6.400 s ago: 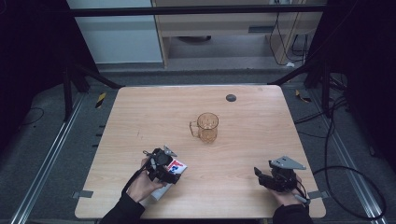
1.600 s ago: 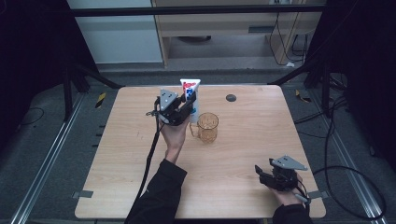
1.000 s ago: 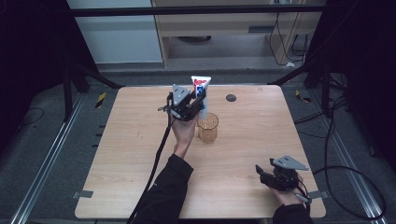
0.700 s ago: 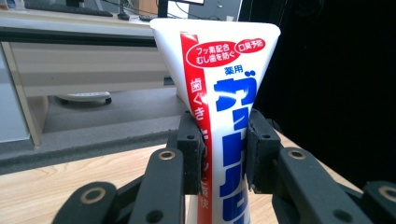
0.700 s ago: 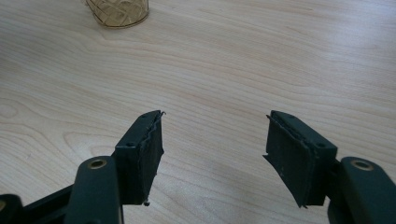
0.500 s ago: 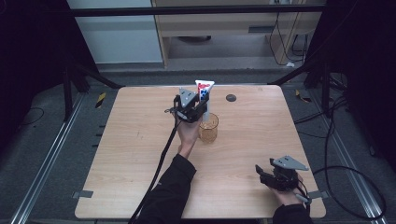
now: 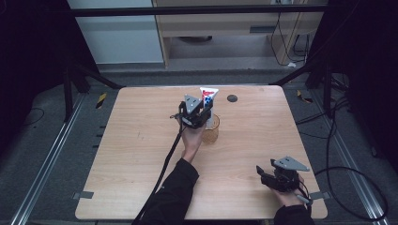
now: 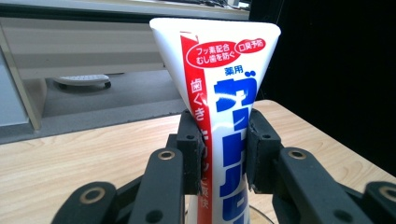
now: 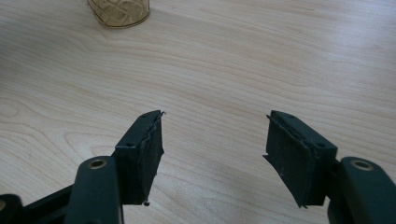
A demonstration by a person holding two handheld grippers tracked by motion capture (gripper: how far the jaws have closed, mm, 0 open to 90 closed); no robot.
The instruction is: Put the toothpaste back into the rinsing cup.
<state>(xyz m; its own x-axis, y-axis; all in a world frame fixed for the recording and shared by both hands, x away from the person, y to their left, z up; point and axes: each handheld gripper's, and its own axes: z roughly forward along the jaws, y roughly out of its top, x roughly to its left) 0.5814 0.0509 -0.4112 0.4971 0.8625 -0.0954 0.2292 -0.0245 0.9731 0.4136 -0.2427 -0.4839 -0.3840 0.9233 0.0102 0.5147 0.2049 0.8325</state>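
Since six seconds ago we see the left gripper [image 7: 201,114] has carried the toothpaste tube [image 7: 207,101] from the lower left of the counter [image 7: 141,140] up to the centre of the high view, where it now hangs directly over the amber glass [image 7: 211,132]; over the last half second it has edged slightly further right. The right gripper [image 7: 274,176] has stayed put at the lower right of the frame.

We count one tube, white with a red band and blue Japanese lettering, its flat crimped end uppermost and its lower end going down toward the rim of the glass at the bottom of the left gripper view. The left jaws are clenched on the tube's [image 8: 224,116] narrow middle, one pad on each side. We cannot tell whether the tube's lower end touches the glass.

We count one glass, patterned and see-through, standing upright just right of centre, and one small dark round object [image 7: 232,98] near the counter's far edge, well apart from the glass.

In the right gripper view the jaws stand released and wide apart over bare wood, with the base of the glass [image 9: 119,13] at the upper left. Open counter lies on every side of the glass, widest toward the left and lower edges.
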